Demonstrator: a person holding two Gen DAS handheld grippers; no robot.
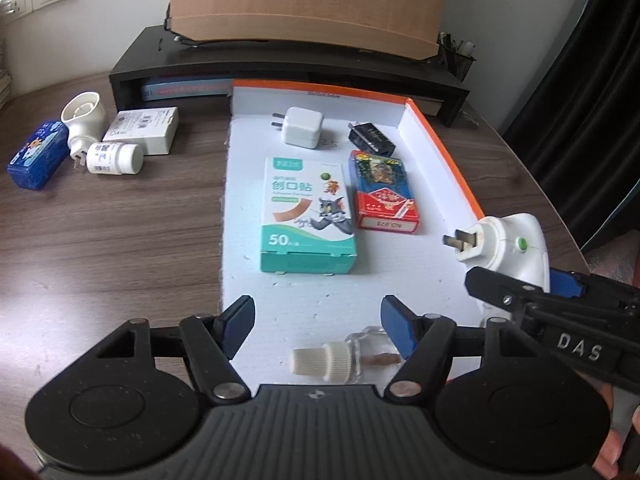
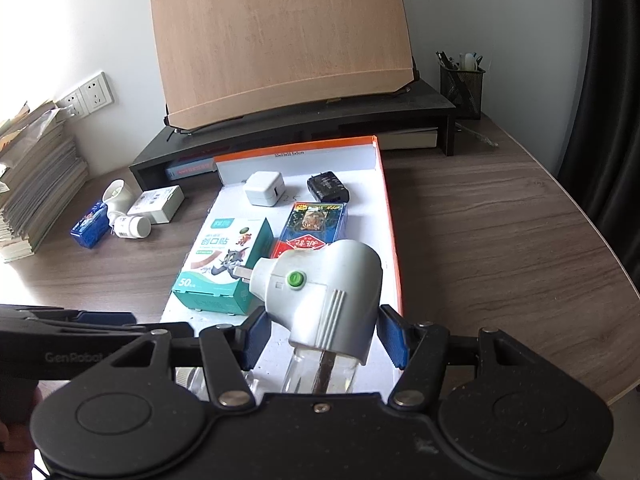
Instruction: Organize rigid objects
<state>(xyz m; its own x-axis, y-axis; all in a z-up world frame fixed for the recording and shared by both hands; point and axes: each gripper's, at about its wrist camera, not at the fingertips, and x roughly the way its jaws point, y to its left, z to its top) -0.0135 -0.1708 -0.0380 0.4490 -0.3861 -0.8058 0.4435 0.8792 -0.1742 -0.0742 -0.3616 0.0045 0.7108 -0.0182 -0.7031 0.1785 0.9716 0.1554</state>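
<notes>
A white tray with an orange rim [image 1: 440,152] [image 2: 390,216] holds a teal bandage box [image 1: 308,212], a red and blue card box [image 1: 384,196], a white charger [image 1: 300,128] and a black charger [image 1: 370,138]. My left gripper [image 1: 316,312] is open over the tray's near end. A small clear bottle with a white cap [image 1: 340,360] lies on its side below and between the fingers, untouched. My right gripper [image 2: 322,320] is shut on a white plug-in device with a green button [image 2: 320,296] [image 1: 508,248], held above the tray's right side.
Left of the tray on the wooden table lie a blue box [image 1: 38,154], a white plug-in device [image 1: 84,118], a white pill bottle [image 1: 114,158] and a white carton [image 1: 142,130]. A black monitor stand [image 1: 280,68] stands behind the tray. Stacked books [image 2: 36,184] sit far left.
</notes>
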